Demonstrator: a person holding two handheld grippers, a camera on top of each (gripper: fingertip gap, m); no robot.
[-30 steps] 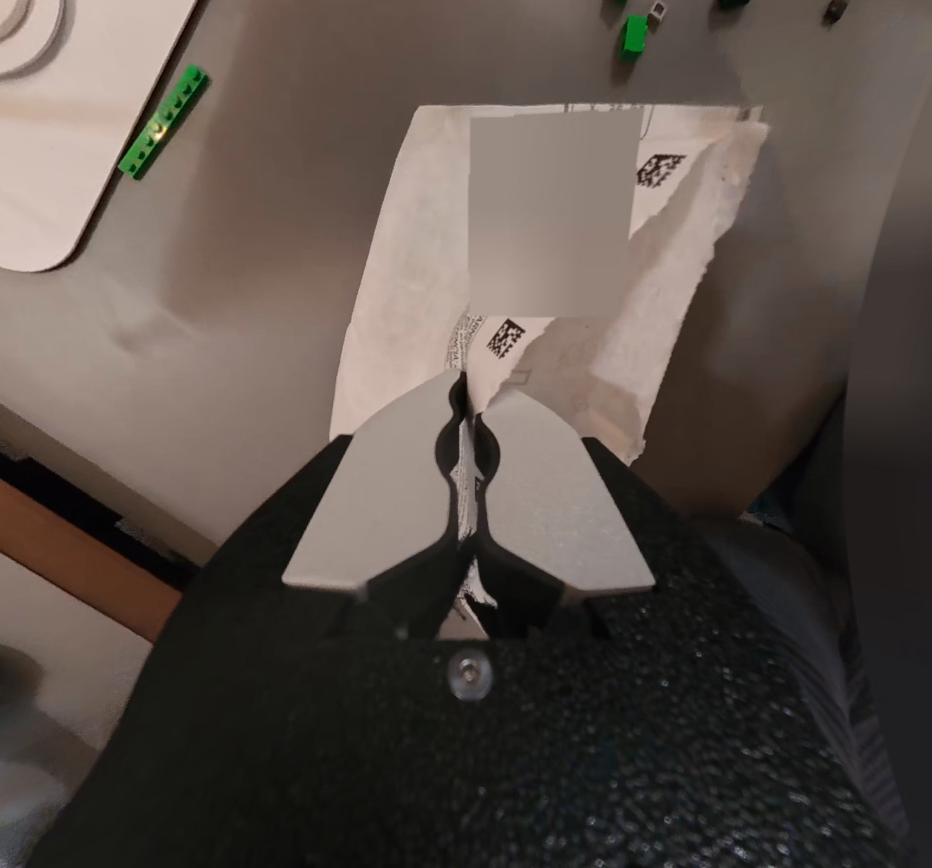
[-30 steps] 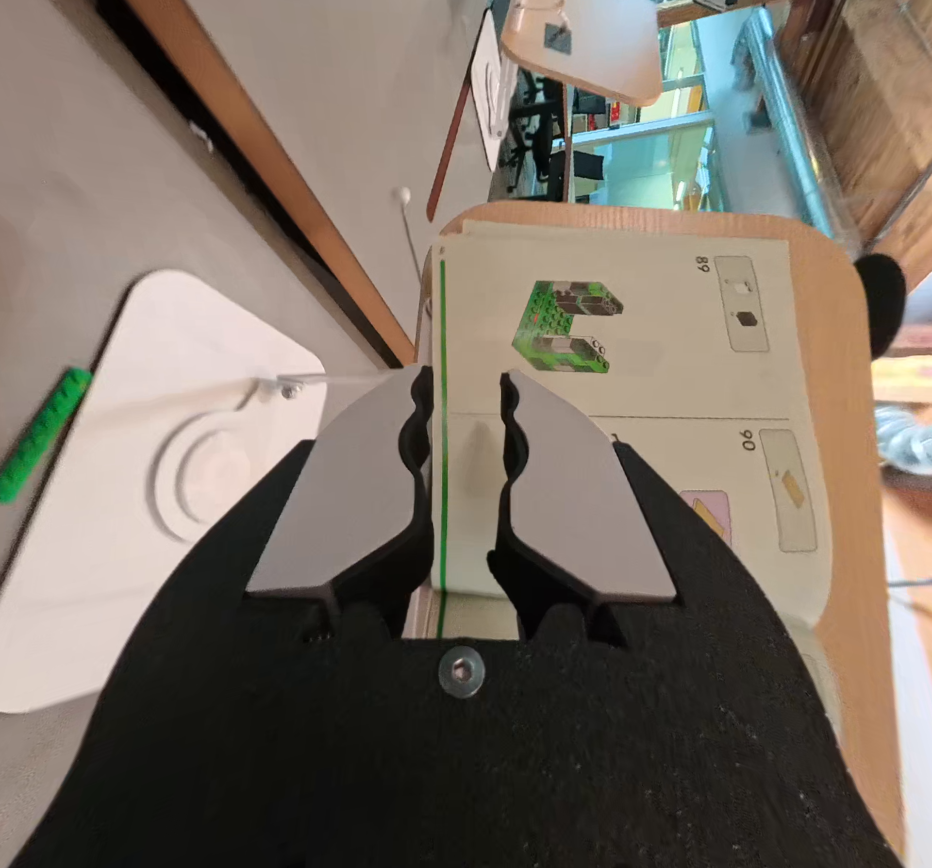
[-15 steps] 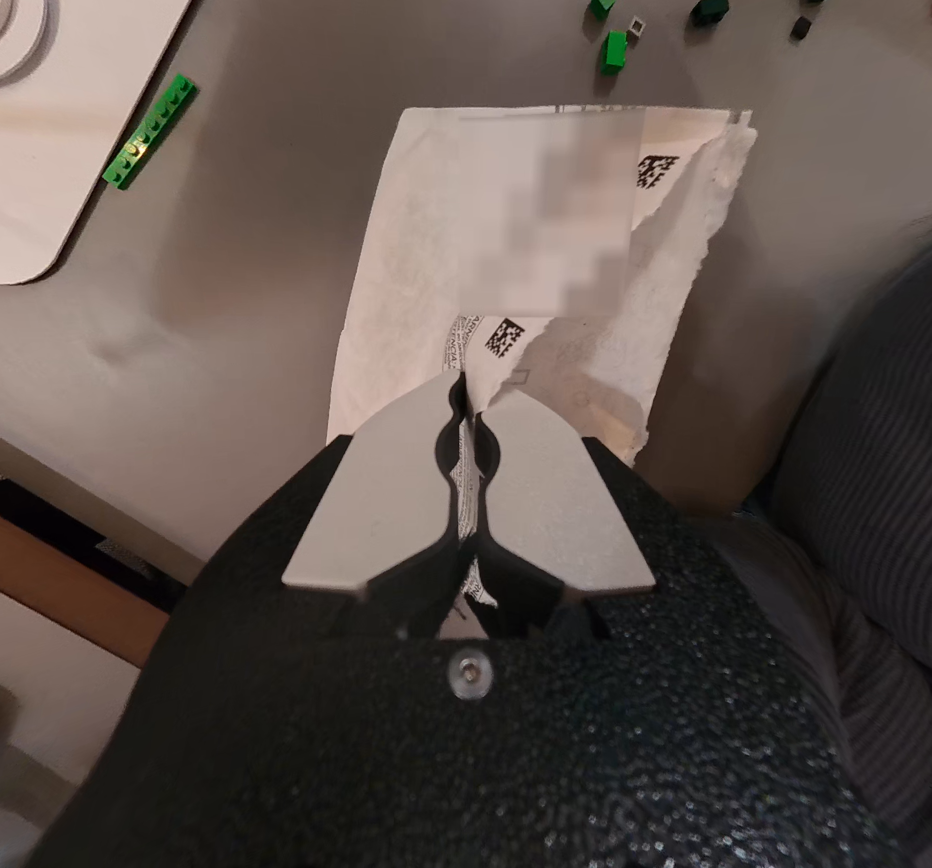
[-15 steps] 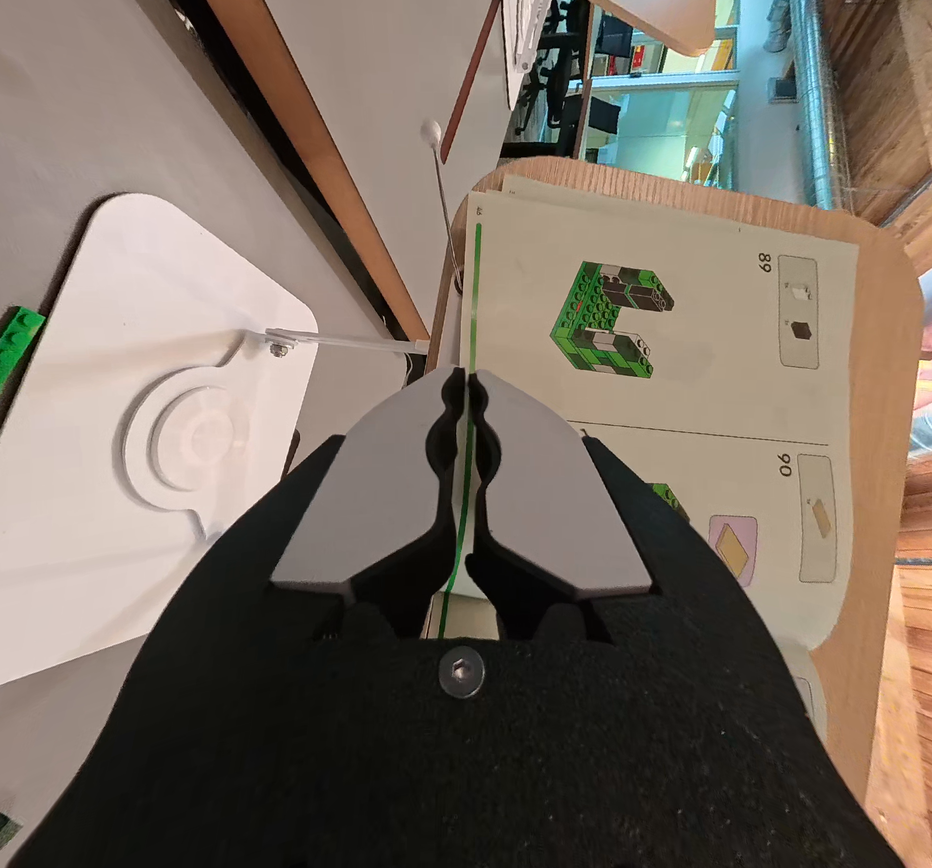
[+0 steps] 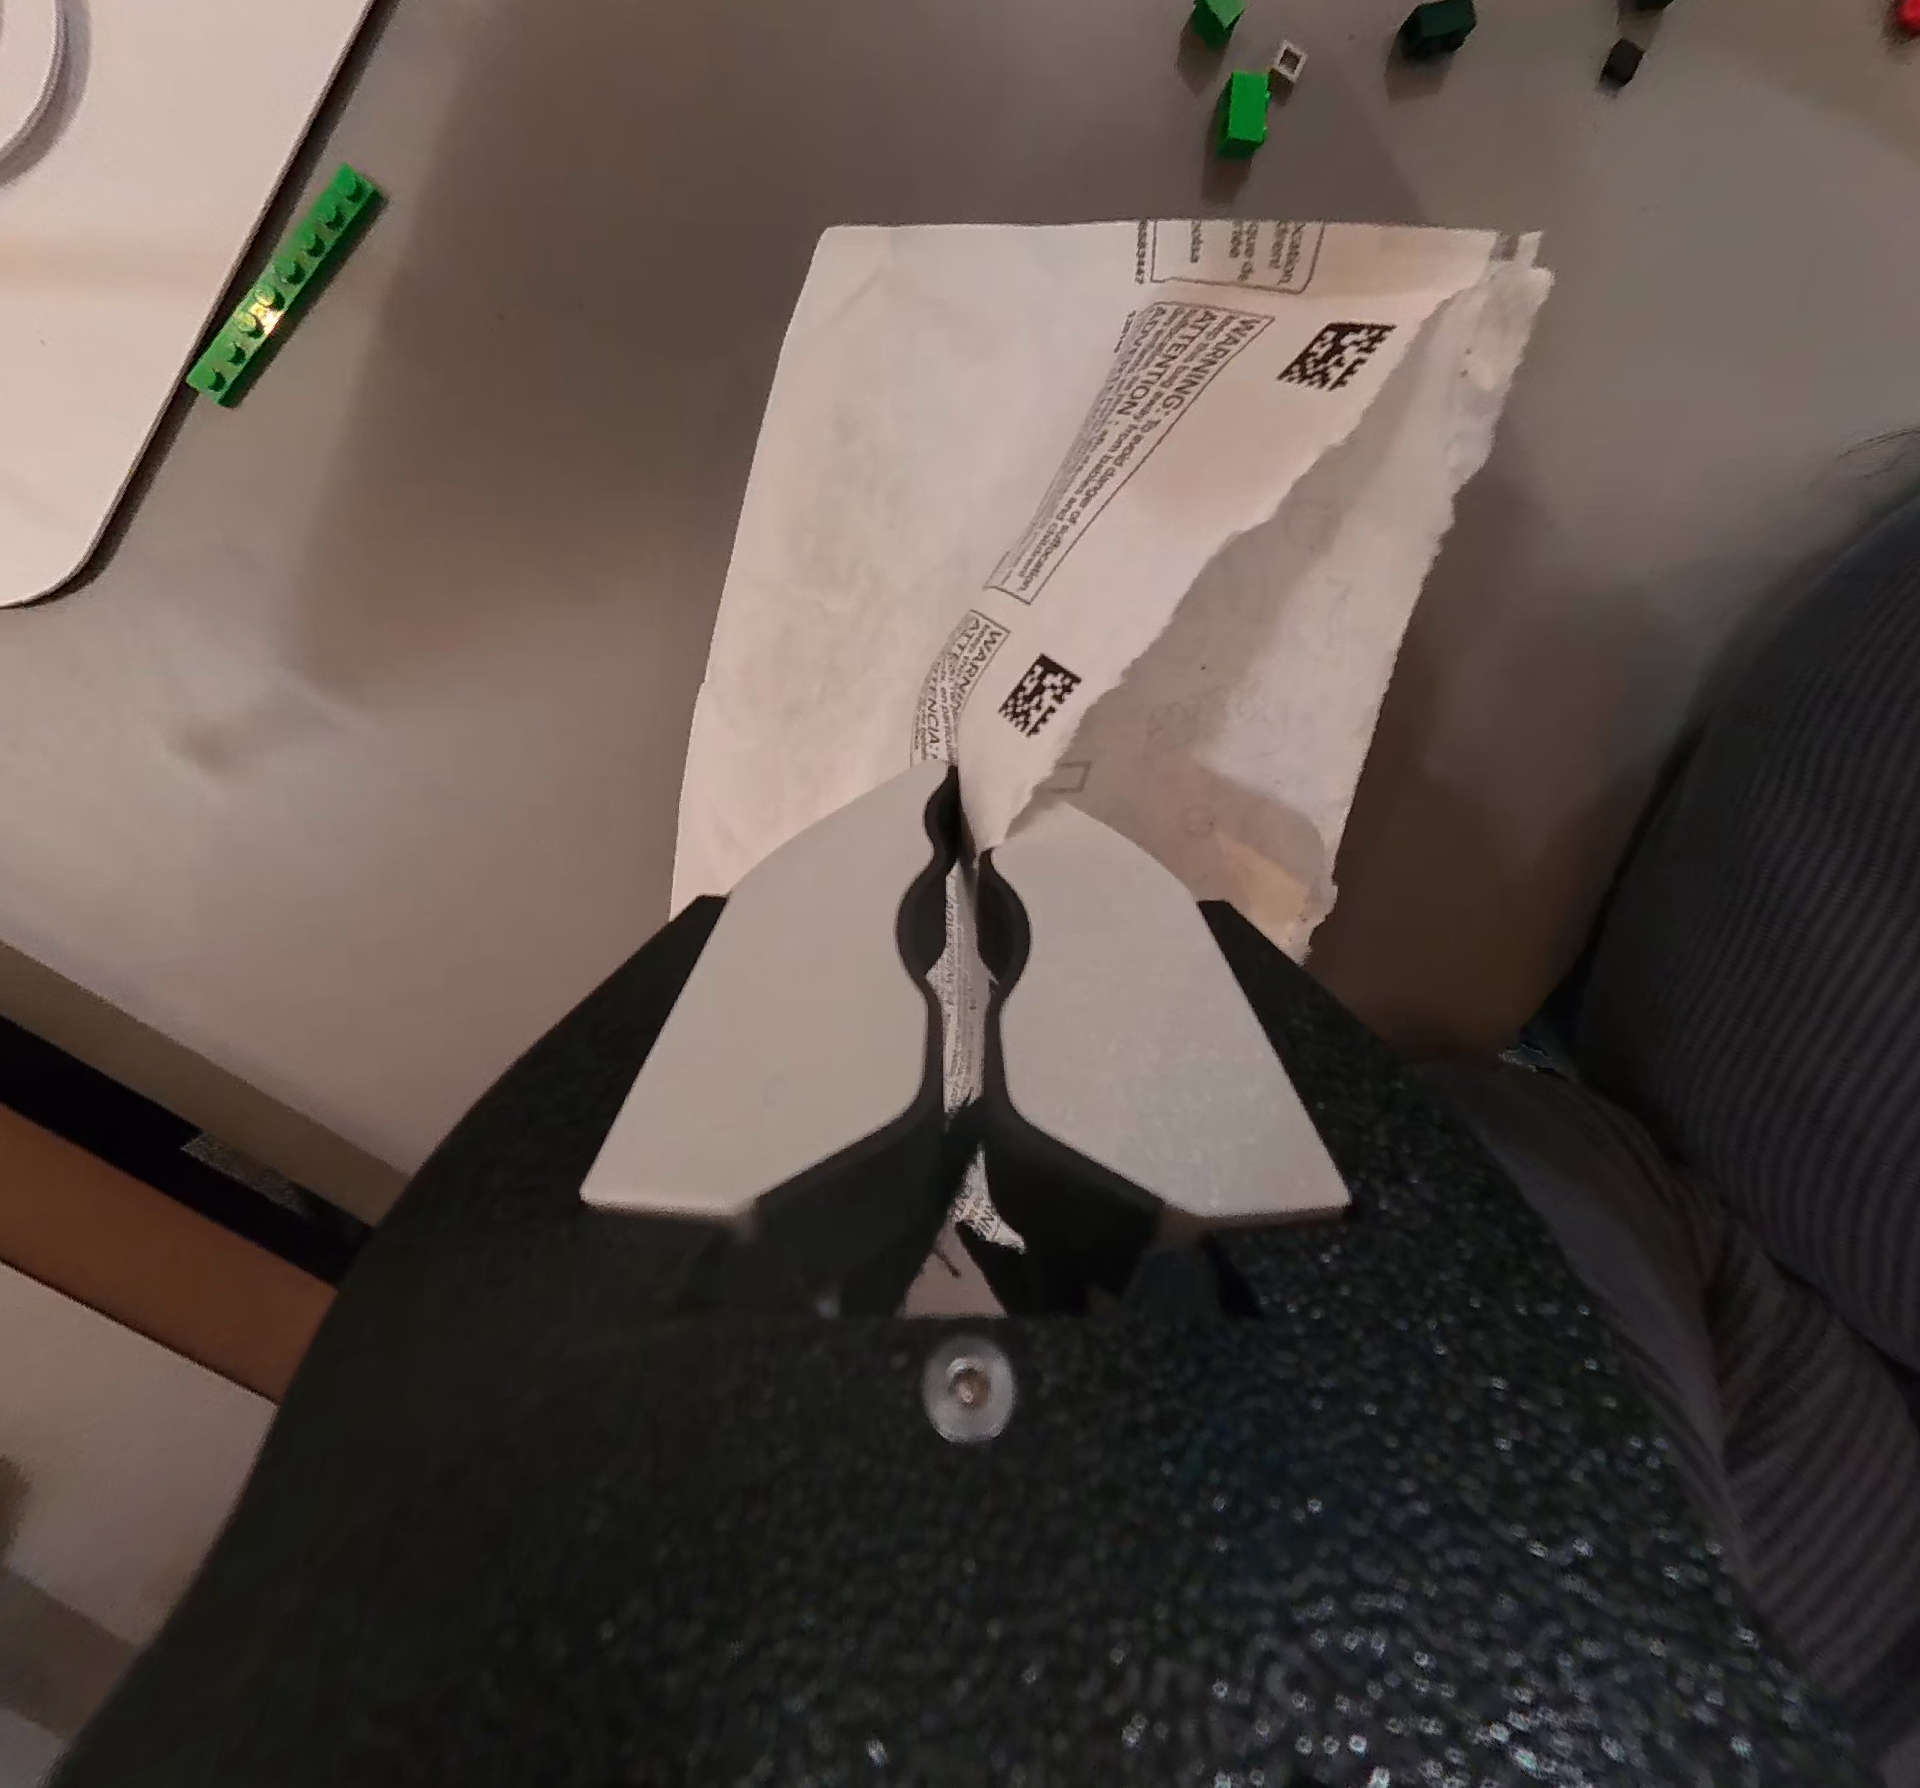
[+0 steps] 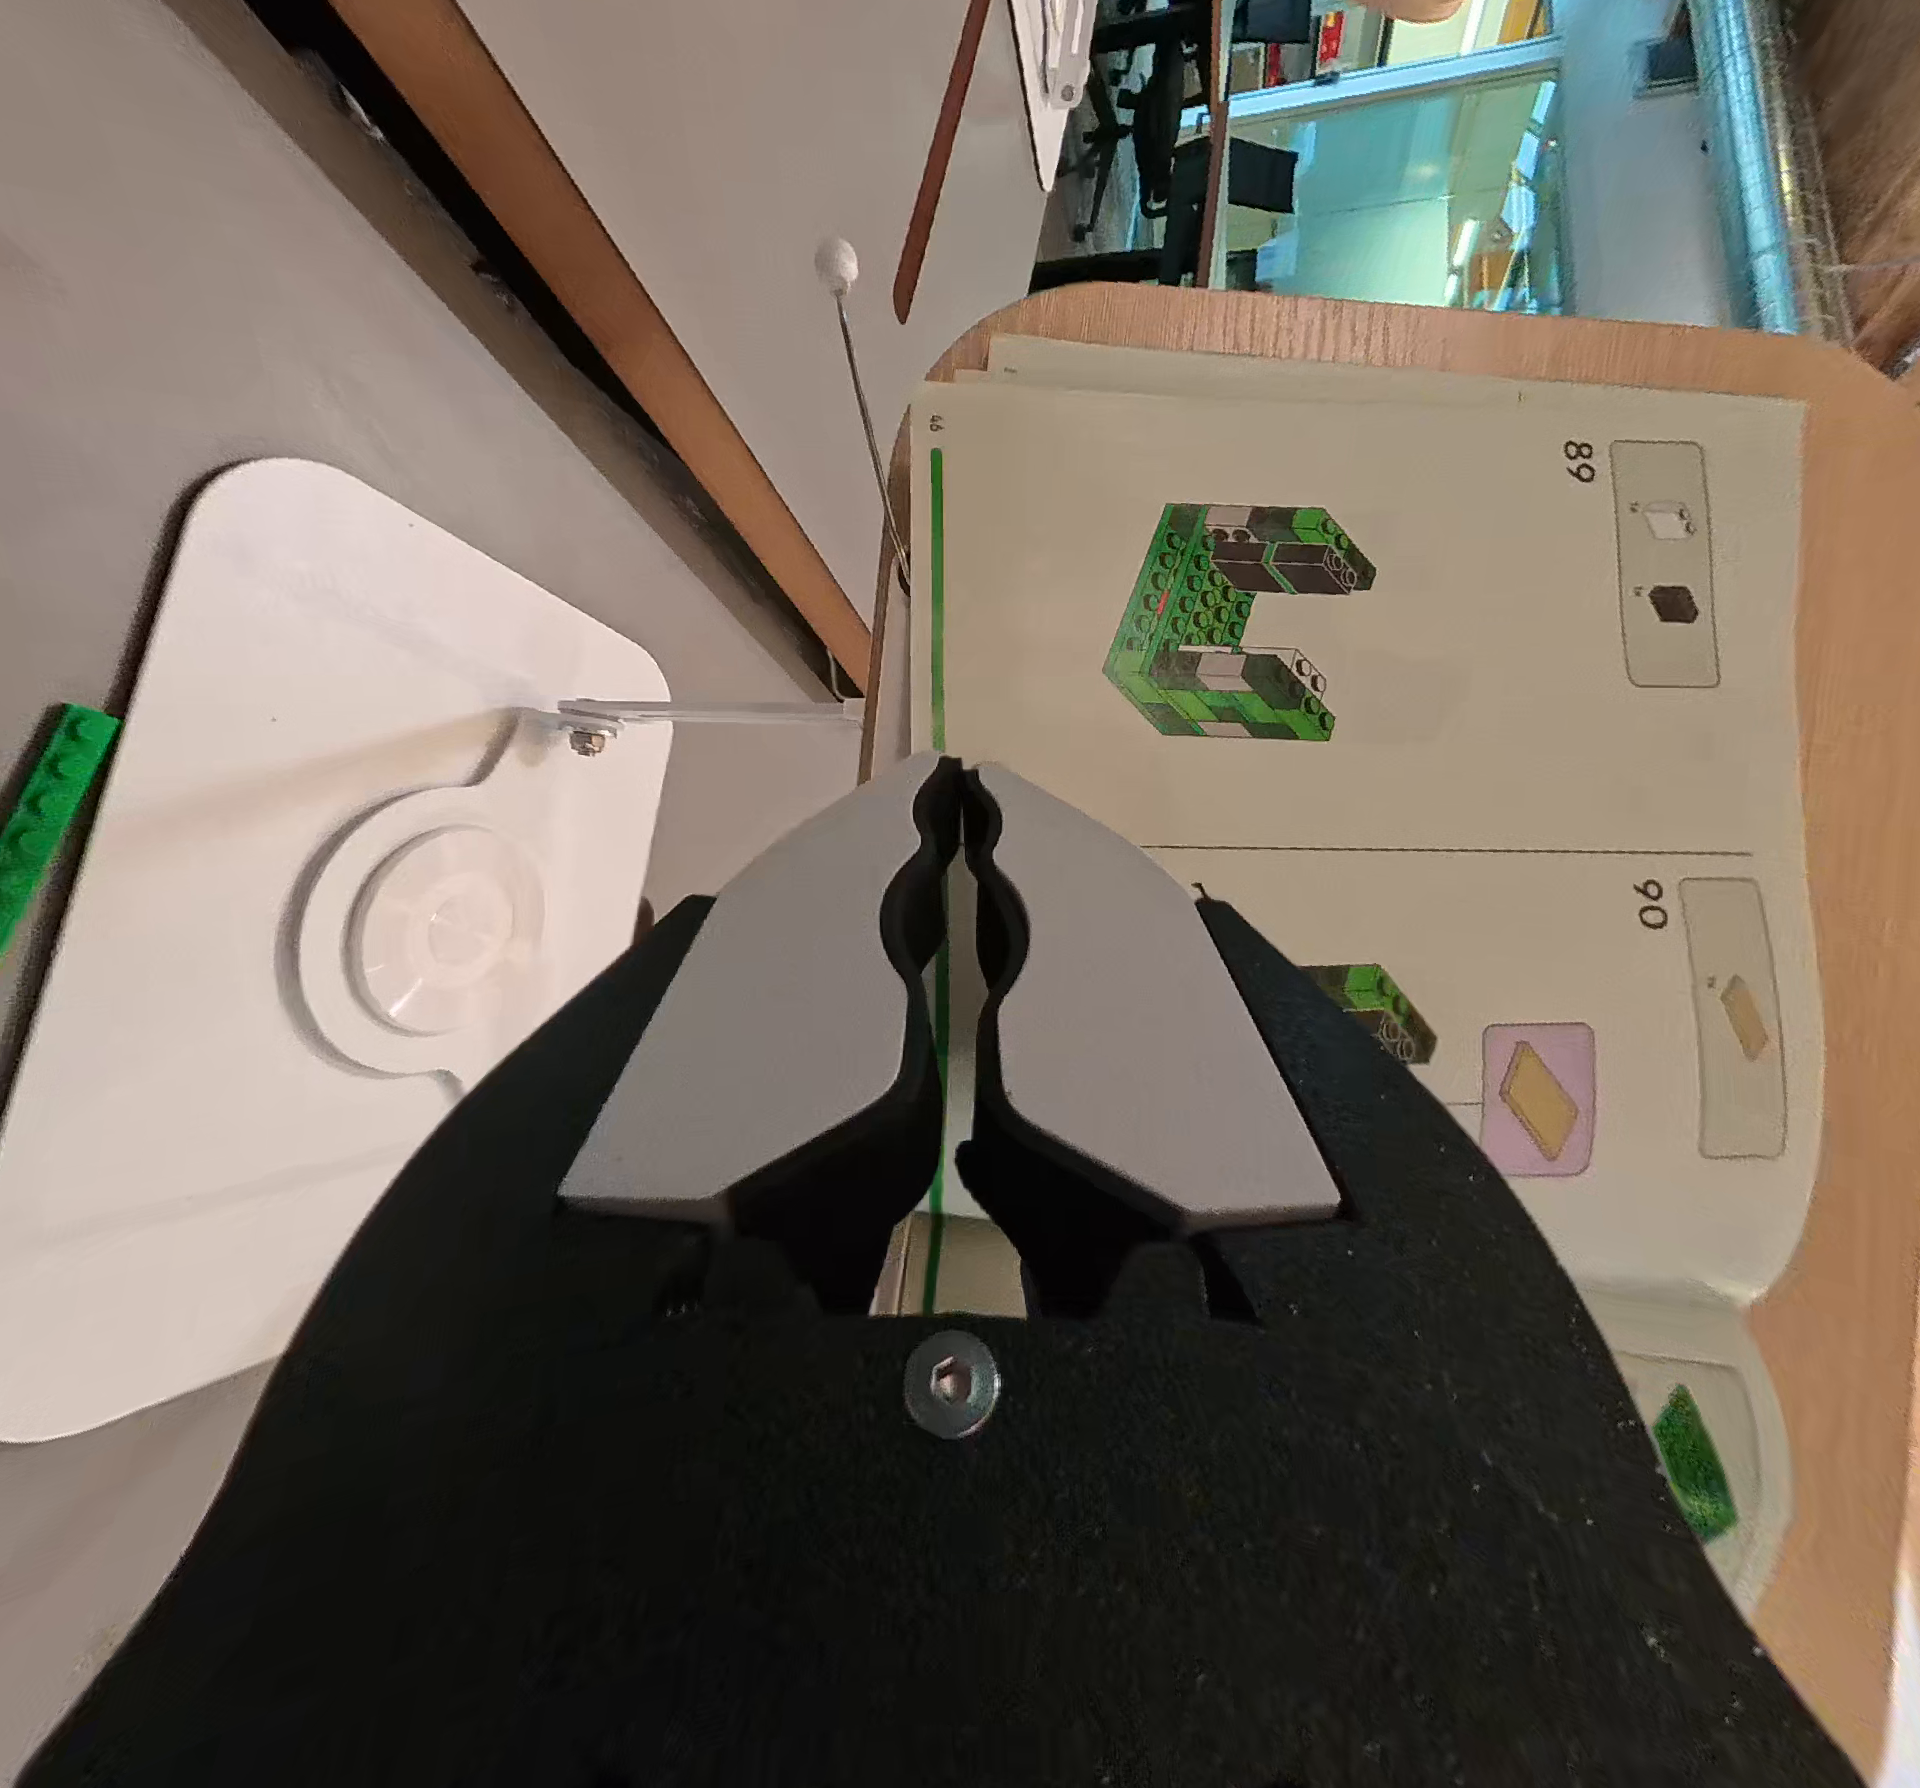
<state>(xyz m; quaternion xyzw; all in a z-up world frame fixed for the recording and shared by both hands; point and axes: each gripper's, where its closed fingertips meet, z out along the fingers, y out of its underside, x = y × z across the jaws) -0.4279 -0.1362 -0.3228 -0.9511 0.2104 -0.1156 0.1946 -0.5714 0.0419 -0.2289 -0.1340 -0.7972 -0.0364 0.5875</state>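
Note:
My left gripper (image 5: 961, 788) is shut on the near end of a torn white paper bag (image 5: 935, 491), which hangs over the grey table. The bag has printed boxes and square codes and is ripped open along its right side. My right gripper (image 6: 954, 772) is shut at the left edge of an open instruction booklet (image 6: 1455, 803), which rests on a wooden board (image 6: 1860, 803). The page's green line shows in the slit between the fingers. The tips seem to pinch that page edge.
A long green brick (image 5: 286, 299) lies beside a white base plate (image 5: 156, 128), and both show in the right wrist view too (brick (image 6: 52, 803), plate (image 6: 260, 907)). Several small green and dark bricks (image 5: 1242, 112) lie beyond the bag. Dark striped clothing (image 5: 1766, 907) is at the right. The grippers' ends are close to 25 cm from one another.
My right gripper has gone from open to shut at the booklet's page edge and has moved closer. My left gripper still holds the bag and has shifted slightly.

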